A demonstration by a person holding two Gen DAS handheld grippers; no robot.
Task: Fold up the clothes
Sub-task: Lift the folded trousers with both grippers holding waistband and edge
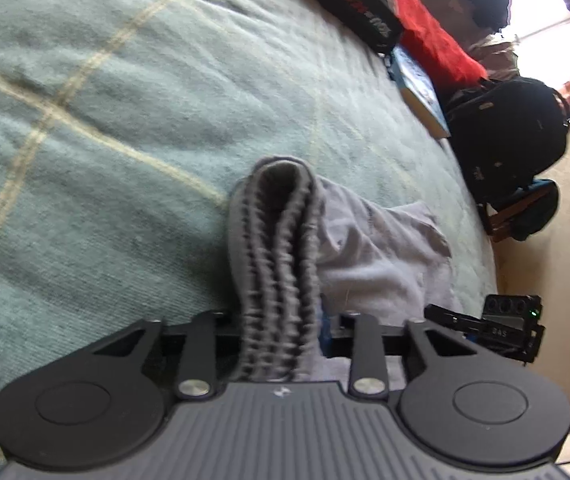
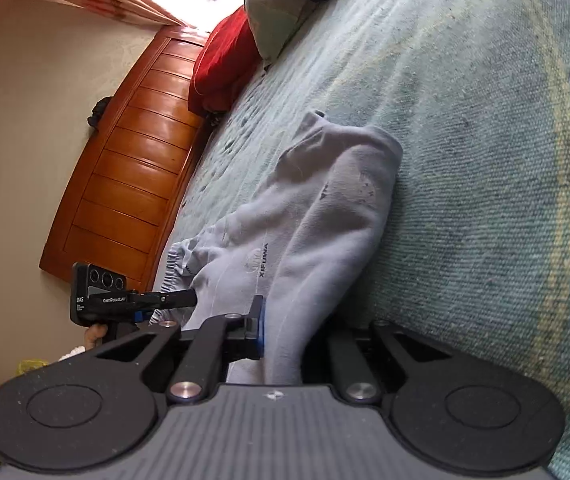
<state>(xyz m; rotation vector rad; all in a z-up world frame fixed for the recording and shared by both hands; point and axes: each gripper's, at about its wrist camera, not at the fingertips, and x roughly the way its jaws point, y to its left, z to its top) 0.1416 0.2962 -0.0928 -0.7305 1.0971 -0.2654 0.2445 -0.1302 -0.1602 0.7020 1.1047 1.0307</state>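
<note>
**Grey garment gripped at both ends on the bed**

Left wrist view: the left tongs (image 1: pixel 281 344) are seen clenched on the ribbed waistband (image 1: pixel 281 248) of a grey garment (image 1: pixel 377 248). The band stands bunched between the two fingers and runs straight ahead of them. The rest of the garment is spread just ahead and to the right of the tongs, lying on the green blanket (image 1: pixel 105 140) of the bed. Far ahead and to the right, a black case (image 1: pixel 359 8), a red cushion (image 1: pixel 433 36), a blue book (image 1: pixel 421 92) and a black backpack (image 1: pixel 513 132) are seen. The other tool is visible at the right edge.

Right wrist view: the right tongs (image 2: pixel 281 344) are closed on a fold of the same grey garment (image 2: pixel 325 208), which is drawn out ahead of them across the green blanket (image 2: pixel 485 160). Printed lettering is visible on the cloth. To the left of these tongs, the left tongs (image 2: pixel 189 298) are seen holding the garment's gathered edge, with a hand (image 2: pixel 95 334) below them. Further left, a wooden headboard (image 2: pixel 133 152) and a red pillow (image 2: pixel 225 68) are seen.
</note>
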